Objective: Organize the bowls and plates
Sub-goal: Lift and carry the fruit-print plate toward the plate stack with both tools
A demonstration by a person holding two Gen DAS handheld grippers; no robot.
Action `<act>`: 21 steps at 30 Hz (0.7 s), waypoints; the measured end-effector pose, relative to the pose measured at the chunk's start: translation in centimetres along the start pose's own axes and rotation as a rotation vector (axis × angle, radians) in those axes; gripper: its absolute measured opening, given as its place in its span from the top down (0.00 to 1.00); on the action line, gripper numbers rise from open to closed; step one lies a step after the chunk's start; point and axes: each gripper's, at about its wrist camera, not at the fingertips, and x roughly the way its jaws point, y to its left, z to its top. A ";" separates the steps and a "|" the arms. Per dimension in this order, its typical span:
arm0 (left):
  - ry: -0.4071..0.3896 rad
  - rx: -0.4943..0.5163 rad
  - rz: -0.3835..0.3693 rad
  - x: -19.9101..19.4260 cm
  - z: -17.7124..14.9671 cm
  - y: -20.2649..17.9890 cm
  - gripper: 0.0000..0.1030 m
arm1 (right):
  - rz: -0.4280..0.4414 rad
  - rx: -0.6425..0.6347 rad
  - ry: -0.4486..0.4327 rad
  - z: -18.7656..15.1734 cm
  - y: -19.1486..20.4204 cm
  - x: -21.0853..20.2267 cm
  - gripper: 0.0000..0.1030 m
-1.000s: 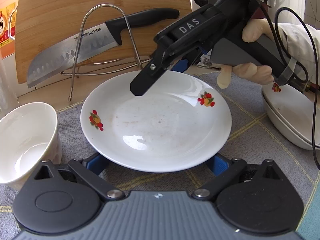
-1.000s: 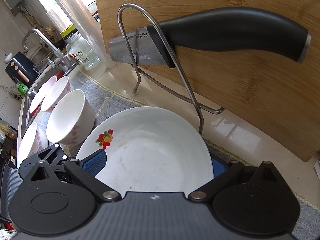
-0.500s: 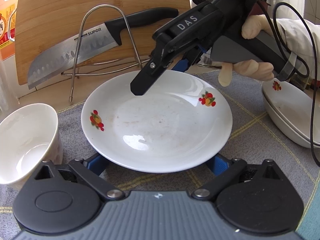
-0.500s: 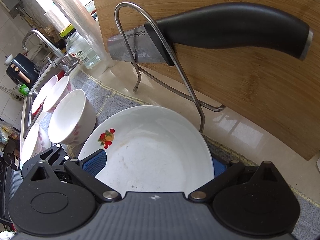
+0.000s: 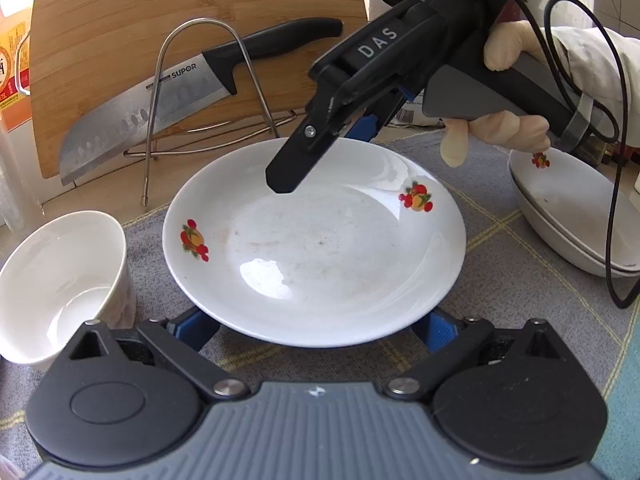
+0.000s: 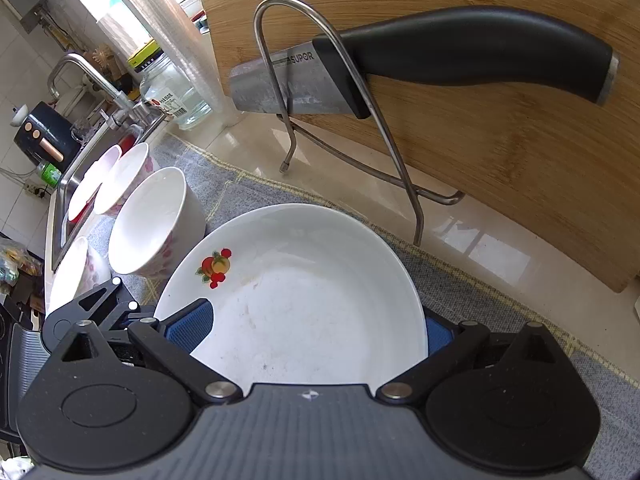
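Change since earlier frames: almost none; both hand-held grippers keep their places at the fruit-patterned plate (image 5: 316, 248), with only a slight drift of view.
Step in hand: two-sided pickup of the plate, judged as just before lifting; it appears to rest on the grey mat (image 5: 520, 240) over the desk.
Left hand-held gripper (image 5: 316, 326): released, fingers spread wide, blue pads tucked under the plate's near rim on either side.
Right hand-held gripper (image 6: 316, 330): also spread wide, one blue pad above the plate's far rim, the other beside it; no clamp visible.
Plate position: between the two, mid-mat; white bowl (image 5: 60, 280) just left, stacked plates (image 5: 572, 216) far right.
Next move calls for: a firm rim grip, then a level carry towards the stack, by my judgement.
Hazard: knife (image 5: 180, 100) in its wire rack (image 5: 208, 80), beyond the plate.
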 end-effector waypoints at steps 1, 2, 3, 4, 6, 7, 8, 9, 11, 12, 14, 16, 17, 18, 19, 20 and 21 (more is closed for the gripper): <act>0.001 0.002 -0.002 -0.2 0.0 0.0 0.03 | 0.000 0.000 0.000 -0.1 0.2 -0.1 0.00; 0.001 0.004 -0.003 -0.4 0.0 0.0 0.03 | 0.001 0.000 -0.002 -0.2 0.3 -0.3 0.00; 0.002 0.007 -0.005 -0.6 -0.1 0.0 0.03 | 0.002 0.000 0.000 -0.3 0.5 -0.4 0.00; 0.003 0.010 -0.006 -0.8 -0.1 0.0 0.03 | 0.001 0.001 0.000 -0.4 0.7 -0.6 0.00; 0.004 0.016 -0.009 -1.4 -0.2 -0.2 0.03 | 0.001 0.001 -0.003 -0.6 1.2 -0.9 0.00; 0.006 0.018 -0.011 -1.6 -0.2 -0.3 0.03 | 0.000 0.003 -0.002 -0.6 1.2 -0.9 0.00; 0.007 0.020 -0.014 -1.8 -0.2 -0.4 0.03 | -0.002 0.004 -0.002 -0.7 1.5 -1.1 0.00; 0.008 0.021 -0.017 -2.2 -0.3 -0.4 0.03 | -0.003 0.005 -0.002 -1.0 1.7 -1.4 0.00; 0.009 0.019 -0.027 -2.7 -0.3 -0.5 0.03 | -0.005 0.008 -0.003 -1.4 2.2 -1.8 0.00; 0.011 0.018 -0.032 -3.0 -0.4 -0.6 0.03 | -0.005 0.011 -0.004 -1.7 2.4 -2.1 0.00; 0.013 0.020 -0.040 -3.5 -0.4 -0.8 0.03 | -0.008 0.013 -0.006 -2.1 2.9 -2.6 0.00; 0.016 0.023 -0.046 -4.0 -0.4 -1.1 0.03 | -0.012 0.013 -0.007 -2.7 3.4 -3.0 0.00; 0.017 0.025 -0.049 -4.2 -0.4 -1.2 0.03 | -0.015 0.014 -0.010 -3.0 3.7 -3.3 0.00; 0.017 0.029 -0.051 -4.5 -0.5 -1.3 0.03 | -0.016 0.017 -0.014 -3.3 3.9 -3.6 0.00; 0.016 0.033 -0.054 -4.8 -0.5 -1.5 0.03 | -0.017 0.018 -0.016 -3.6 4.1 -3.9 0.00; 0.015 0.036 -0.057 -5.1 -0.5 -1.6 0.03 | -0.018 0.021 -0.019 -3.8 4.3 -4.1 0.00; 0.015 0.038 -0.060 -5.4 -0.4 -1.7 0.03 | -0.018 0.025 -0.024 -4.1 4.5 -4.4 0.00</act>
